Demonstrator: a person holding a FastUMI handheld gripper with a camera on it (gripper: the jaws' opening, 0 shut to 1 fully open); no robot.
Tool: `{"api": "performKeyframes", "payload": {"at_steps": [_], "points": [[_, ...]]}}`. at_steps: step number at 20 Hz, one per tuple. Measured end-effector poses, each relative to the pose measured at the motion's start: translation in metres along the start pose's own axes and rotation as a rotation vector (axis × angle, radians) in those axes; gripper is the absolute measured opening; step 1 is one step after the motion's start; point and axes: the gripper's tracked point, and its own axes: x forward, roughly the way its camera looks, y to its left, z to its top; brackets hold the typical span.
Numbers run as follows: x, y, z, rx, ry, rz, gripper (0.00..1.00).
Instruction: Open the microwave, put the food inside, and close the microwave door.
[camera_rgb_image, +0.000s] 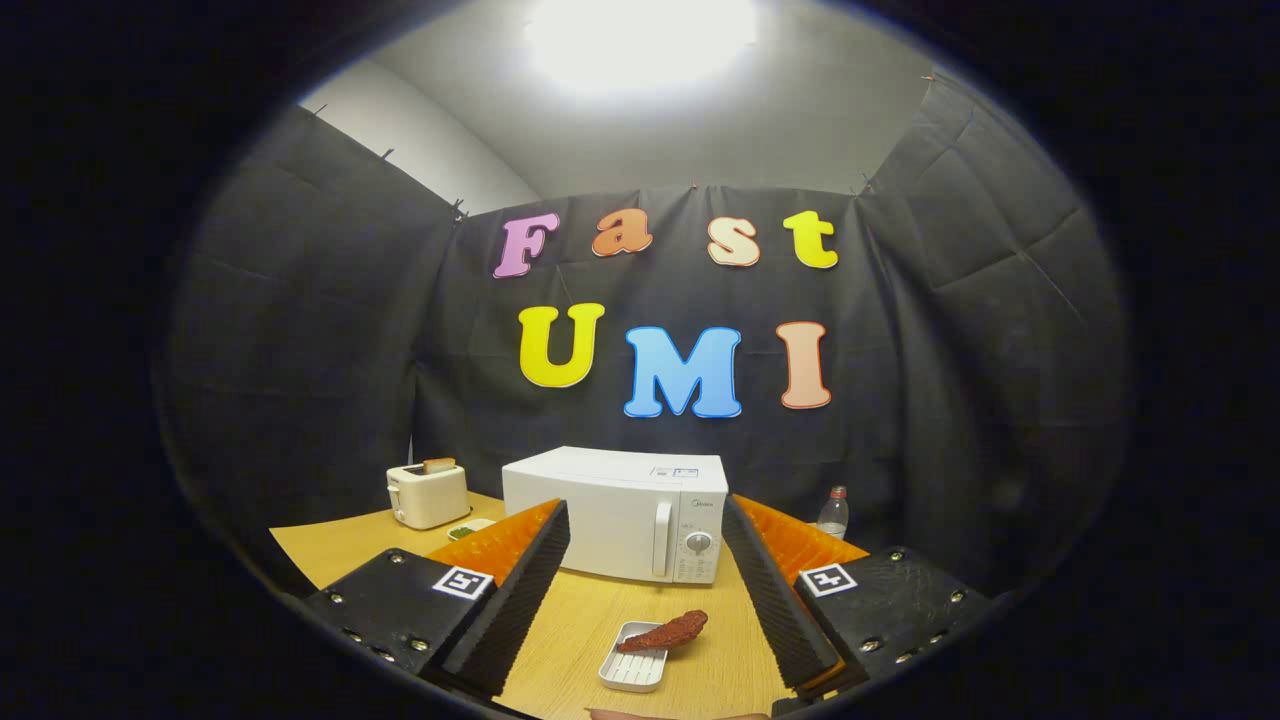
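While your gripper (645, 545) stands wide open with nothing between its fingers, the reddish-brown piece of food (664, 632) lies on a small white ribbed rectangular tray (634, 664), low in the gap between the two fingers and nearer to you than their tips. The food hangs off the tray's far right corner. Beyond the fingertips stands the white box-shaped microwave (618, 510), door shut, with its upright white handle (662, 538) and a round dial (699, 543) on the right panel. A small brand mark sits above the dial (too small for you to read), as does a sticker on the top.

You have bare light wooden tabletop (590, 610) between tray and microwave. A white toaster (428, 494) holding bread stands left of the microwave near the table's edge; a clear plastic bottle (833, 513) stands to its right.
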Motion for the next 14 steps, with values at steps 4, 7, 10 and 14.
{"api": "performKeyframes", "payload": {"at_steps": [4, 7, 10, 14], "points": [[0.001, 0.001, 0.0, 0.005, -0.003, 0.001, 0.96], [0.007, 0.002, -0.003, 0.01, -0.001, -0.001, 0.96], [0.018, 0.005, -0.011, 0.014, 0.013, 0.003, 0.96], [0.045, 0.007, -0.024, 0.023, 0.024, 0.009, 0.96]]}}
